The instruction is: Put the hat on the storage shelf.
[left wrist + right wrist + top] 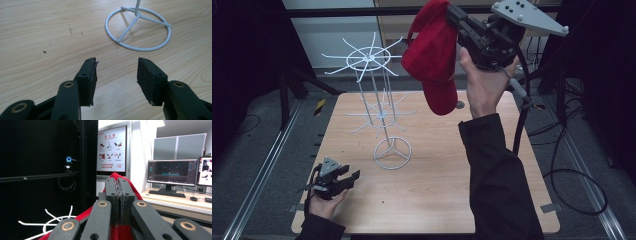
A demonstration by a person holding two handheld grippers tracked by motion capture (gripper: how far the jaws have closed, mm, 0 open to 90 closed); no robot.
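While the right gripper is raised high above the far side of the counter, we see its jaws clenched on the red cap, which hangs from them in the air just right of the top spokes of the white wire rack. The left gripper sits low at the near left of the counter, jaws spread with nothing between them, pointed toward the rack's ring base. In the right gripper view we see red fabric pinched between the closed jaws, with a monitor and a wall poster behind.
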